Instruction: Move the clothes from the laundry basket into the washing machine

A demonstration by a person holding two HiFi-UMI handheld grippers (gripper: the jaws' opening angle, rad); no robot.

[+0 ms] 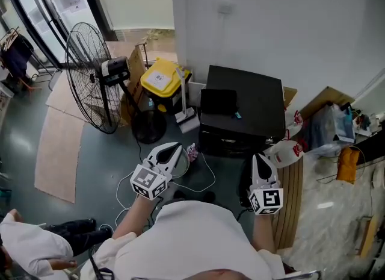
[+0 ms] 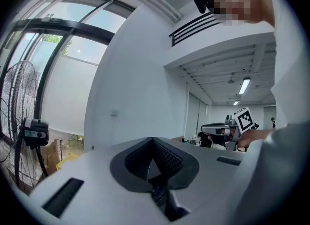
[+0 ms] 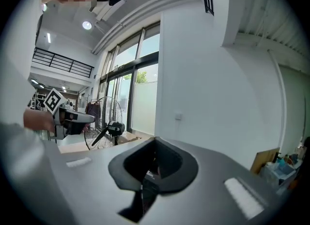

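Your left gripper (image 1: 173, 150) and right gripper (image 1: 260, 161) are both clenched empty, and no basket or clothes show, so turning to search could catch your feet in the cable (image 1: 212, 173) on the floor.

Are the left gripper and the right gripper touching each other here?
Apart. The head view shows the left gripper and the right gripper side by side, with a stretch of grey floor between them.

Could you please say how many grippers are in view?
2. The left gripper is held out near the fan; the right gripper is beside the black cabinet. None seems hidden.
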